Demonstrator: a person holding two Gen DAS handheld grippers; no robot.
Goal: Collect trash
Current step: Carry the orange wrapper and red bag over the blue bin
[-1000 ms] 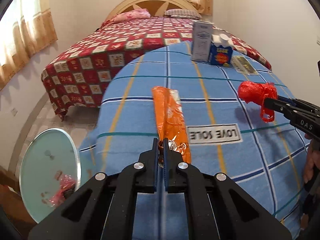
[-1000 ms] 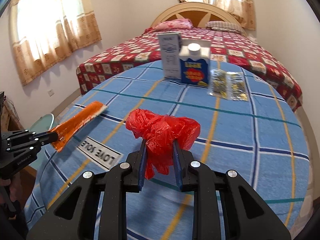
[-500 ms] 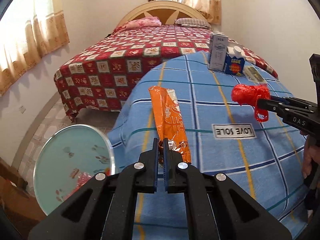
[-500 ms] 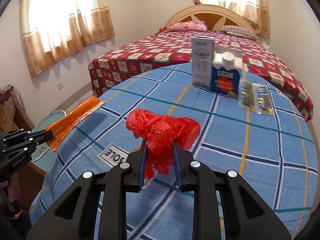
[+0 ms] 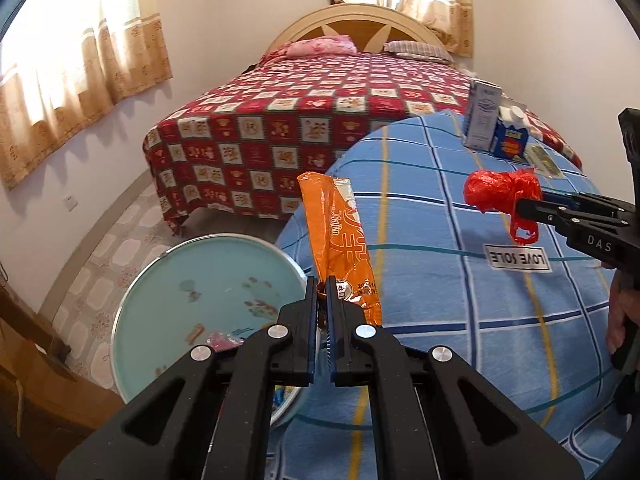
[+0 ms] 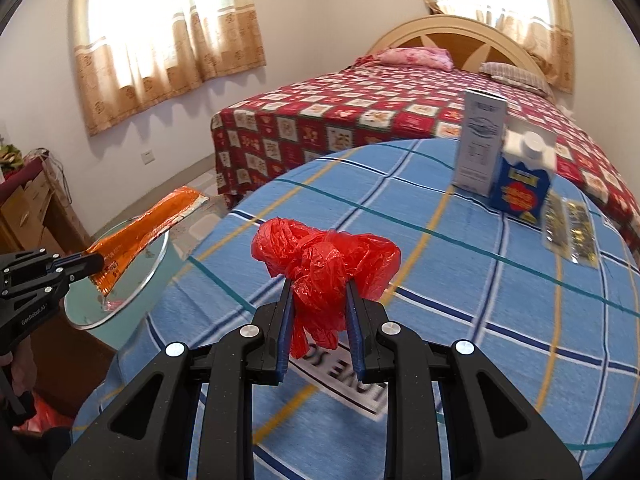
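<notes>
My left gripper is shut on the end of an orange snack wrapper, held in the air at the left edge of the blue checked table, partly over a round teal bin. It also shows in the right wrist view. My right gripper is shut on a crumpled red plastic bag, held above the table; the bag also shows in the left wrist view.
A white carton, a blue carton and clear packets stand at the table's far side. A bed with a red checked cover lies beyond. Wooden furniture stands at the left by the bin.
Both grippers have swung left with their loads. The orange wrapper has moved from over the table to its left edge, over the teal bin. The red bag has followed leftward.
</notes>
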